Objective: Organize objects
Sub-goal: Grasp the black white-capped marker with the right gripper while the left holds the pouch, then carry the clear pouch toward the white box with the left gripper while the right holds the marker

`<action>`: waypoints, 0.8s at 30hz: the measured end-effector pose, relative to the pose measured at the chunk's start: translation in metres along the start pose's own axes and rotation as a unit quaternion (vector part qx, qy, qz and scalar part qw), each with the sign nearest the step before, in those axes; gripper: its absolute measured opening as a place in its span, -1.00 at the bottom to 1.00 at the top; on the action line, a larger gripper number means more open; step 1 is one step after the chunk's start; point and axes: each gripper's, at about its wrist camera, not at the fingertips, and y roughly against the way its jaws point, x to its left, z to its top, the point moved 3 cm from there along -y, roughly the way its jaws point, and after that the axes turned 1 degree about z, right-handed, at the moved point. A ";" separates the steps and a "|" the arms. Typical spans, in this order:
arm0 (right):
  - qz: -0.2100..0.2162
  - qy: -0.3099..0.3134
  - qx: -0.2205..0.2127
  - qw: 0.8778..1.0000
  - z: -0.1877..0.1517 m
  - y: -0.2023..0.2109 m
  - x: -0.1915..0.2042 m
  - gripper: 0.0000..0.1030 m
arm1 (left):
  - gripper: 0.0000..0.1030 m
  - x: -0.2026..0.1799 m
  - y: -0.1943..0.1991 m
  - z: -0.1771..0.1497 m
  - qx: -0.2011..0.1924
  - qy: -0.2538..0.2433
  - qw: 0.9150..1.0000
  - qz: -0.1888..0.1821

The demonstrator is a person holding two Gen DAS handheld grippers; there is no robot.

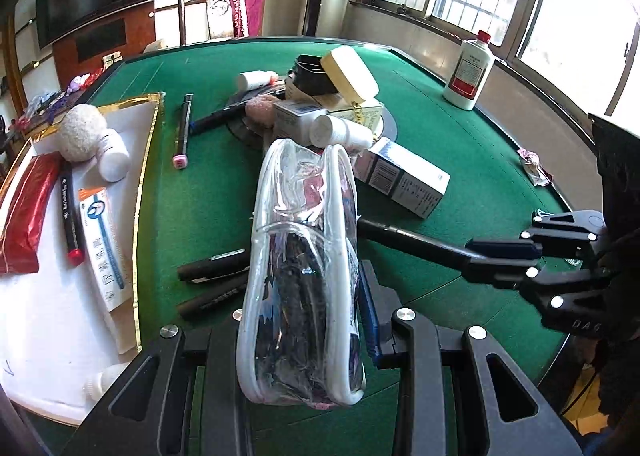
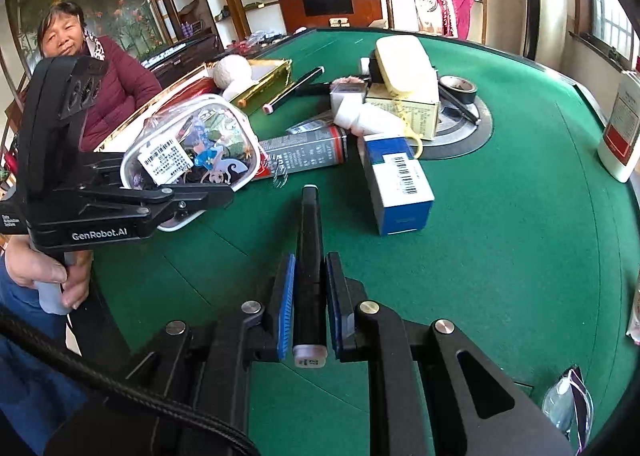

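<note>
Left wrist view: the fingers (image 1: pixel 366 296) of the left gripper (image 1: pixel 304 320) are clamped on a clear zip pouch (image 1: pixel 304 256), held above the green tabletop (image 1: pixel 200 195). The right gripper (image 1: pixel 504 256) brings a black marker (image 1: pixel 404 236) to its side.

Right wrist view: the right gripper's blue pads (image 2: pixel 286 308) are fully closed on the marker. Recommendation: steady the pouch and present its opening before feeding the marker tip-first.

Pouch (image 1: pixel 304 256) glossy clear plastic; table (image 1: pixel 208 191) matt green felt; marker (image 2: pixel 309 264) smooth black plastic.
</note>
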 end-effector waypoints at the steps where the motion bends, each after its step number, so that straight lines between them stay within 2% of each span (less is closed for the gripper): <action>1: -0.006 0.006 0.005 1.000 0.004 -0.003 0.006 -0.75 | -0.46 0.002 0.001 -0.001 0.000 0.002 1.000 0.001; 7: -0.026 0.024 0.068 0.997 -0.003 -0.023 0.008 -0.75 | -0.45 0.008 0.001 -0.003 -0.001 0.006 1.000 -0.001; 12: -0.049 0.043 0.083 0.994 0.006 -0.034 0.013 -0.75 | -0.45 0.009 0.000 -0.004 -0.001 0.006 1.000 -0.005; 15: -0.055 0.046 0.091 0.993 0.011 -0.039 0.013 -0.66 | -0.45 0.009 -0.002 -0.005 0.001 0.005 1.000 -0.007; 18: -0.067 0.047 0.103 0.991 0.018 -0.044 0.011 -0.38 | -0.45 0.010 -0.002 -0.007 0.003 0.005 1.000 -0.007; 22: -0.093 0.020 0.127 0.987 0.022 -0.049 -0.004 0.37 | -0.45 0.011 -0.004 -0.007 0.006 0.005 1.000 -0.008; 24: -0.082 0.006 0.129 0.988 0.022 -0.050 -0.011 0.50 | -0.44 0.011 -0.005 -0.007 0.007 0.005 1.000 -0.010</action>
